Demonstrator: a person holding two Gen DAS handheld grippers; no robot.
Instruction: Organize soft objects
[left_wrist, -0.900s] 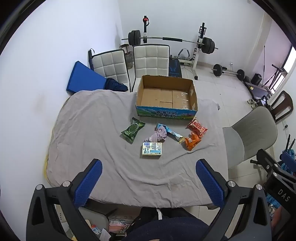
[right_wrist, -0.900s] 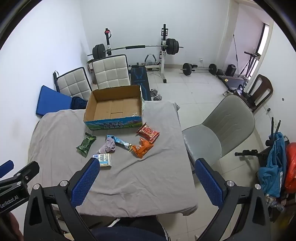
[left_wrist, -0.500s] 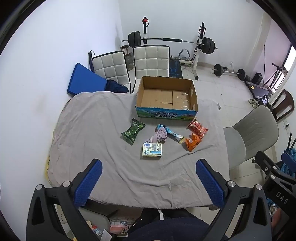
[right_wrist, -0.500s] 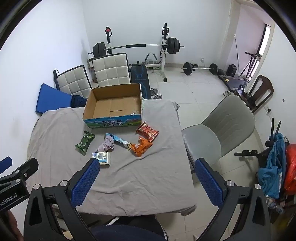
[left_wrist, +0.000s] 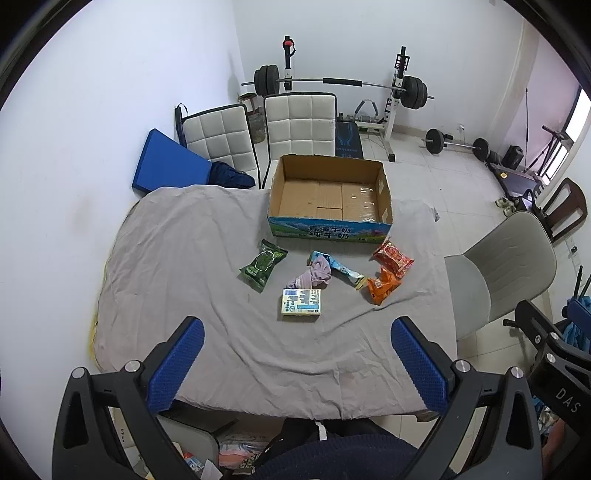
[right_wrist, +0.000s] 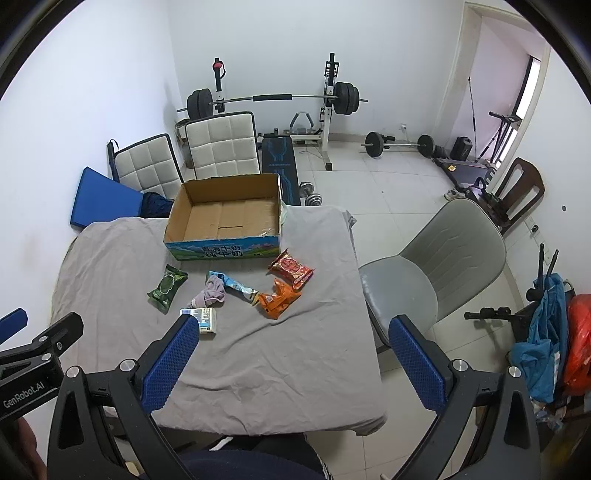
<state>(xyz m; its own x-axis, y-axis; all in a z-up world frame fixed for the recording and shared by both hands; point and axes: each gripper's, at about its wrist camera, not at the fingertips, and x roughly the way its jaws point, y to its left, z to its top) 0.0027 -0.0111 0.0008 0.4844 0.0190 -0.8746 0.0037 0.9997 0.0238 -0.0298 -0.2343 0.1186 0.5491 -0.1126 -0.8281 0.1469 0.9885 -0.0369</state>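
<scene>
1. We hold the left gripper (left_wrist: 297, 363) above the near edge of the table (left_wrist: 177, 258), its blue pads wide apart with nothing between them.
2. We hold the right gripper (right_wrist: 291, 363) over the table's near right part, jaws spread just as wide and empty.
3. The open box (left_wrist: 330, 229) sits at the far side of the grey cloth, with nothing in it.
4. Just near of the box lie the soft things in a loose row: a green pack (left_wrist: 262, 264) at the left, a lilac rag (left_wrist: 312, 277) in the middle, and a blue wrapper (left_wrist: 341, 271) partly under the rag.
5. To the right, a red pack (left_wrist: 393, 256) touches an orange pack (left_wrist: 382, 286).
6. A small carton (left_wrist: 301, 302) lies nearest us, just near of the rag.
7. A grey chair (right_wrist: 436, 273) stands right of the table.
</scene>
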